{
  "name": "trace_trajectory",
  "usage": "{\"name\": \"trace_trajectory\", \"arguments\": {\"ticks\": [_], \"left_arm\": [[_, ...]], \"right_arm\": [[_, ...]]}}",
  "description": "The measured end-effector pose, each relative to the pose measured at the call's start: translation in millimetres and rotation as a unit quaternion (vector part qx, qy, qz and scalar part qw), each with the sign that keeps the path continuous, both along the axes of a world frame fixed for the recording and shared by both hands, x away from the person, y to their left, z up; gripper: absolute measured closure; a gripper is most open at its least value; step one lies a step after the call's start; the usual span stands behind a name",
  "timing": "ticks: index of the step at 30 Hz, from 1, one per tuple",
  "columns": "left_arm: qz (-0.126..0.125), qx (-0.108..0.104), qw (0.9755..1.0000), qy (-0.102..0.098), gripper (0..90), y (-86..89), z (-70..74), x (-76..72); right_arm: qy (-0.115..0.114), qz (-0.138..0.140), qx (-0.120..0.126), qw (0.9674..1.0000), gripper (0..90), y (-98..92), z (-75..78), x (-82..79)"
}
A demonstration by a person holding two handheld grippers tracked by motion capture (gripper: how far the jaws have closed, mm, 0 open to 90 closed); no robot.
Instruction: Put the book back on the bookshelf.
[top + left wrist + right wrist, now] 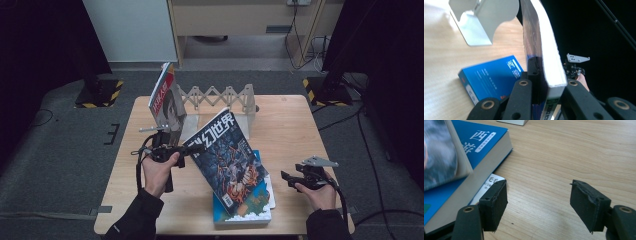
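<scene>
the magazine (pixel 227 157) hangs tilted above the worktop (pixel 290 130), its lower corner over the blue book (pixel 250 207) near the front edge. the left gripper (pixel 187 150) is clamped on its upper left edge. behind stand a rack (pixel 225 97) and a leaning red book (pixel 165 97). the right gripper (pixel 287 176), jaws apart and empty, sits beside the blue book over bare wood.

Table (pixel 290 125): pale wood, smooth matt grain. Magazine (pixel 227 160): glossy paper cover, white matt page edges. Blue book (pixel 484 137): smooth semi-gloss cover. Rack (pixel 220 97): matt white metal. Right gripper (pixel 539 205) pads (pixel 495 205): rough black foam, frayed edges.
</scene>
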State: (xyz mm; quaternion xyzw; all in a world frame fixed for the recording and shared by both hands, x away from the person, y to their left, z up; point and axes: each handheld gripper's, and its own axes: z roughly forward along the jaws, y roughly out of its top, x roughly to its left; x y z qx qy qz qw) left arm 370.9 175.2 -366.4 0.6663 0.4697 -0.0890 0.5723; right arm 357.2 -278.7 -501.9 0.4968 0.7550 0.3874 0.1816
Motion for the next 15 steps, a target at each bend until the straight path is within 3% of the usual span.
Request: {"name": "trace_trajectory", "arguments": {"ticks": [5, 8, 15], "left_arm": [[0.018, 0.031, 0.9988, -0.035, 81.8, 1.1, 23.0, -2.7], [0.034, 0.048, 0.9966, -0.058, 81.7, 3.8, 36.9, -3.8], [0.082, 0.071, 0.9904, -0.086, 81.7, 22.7, 58.2, -2.5]], "right_arm": [[0.003, -0.002, -0.005, 1.0000, 30.1, -3.0, -0.6, 0.7], [0.002, -0.002, -0.009, 1.0000, 30.1, -4.0, -1.2, 1.2], [0.008, -0.005, -0.016, 0.9998, 29.8, -6.2, -2.8, 2.2]]}}
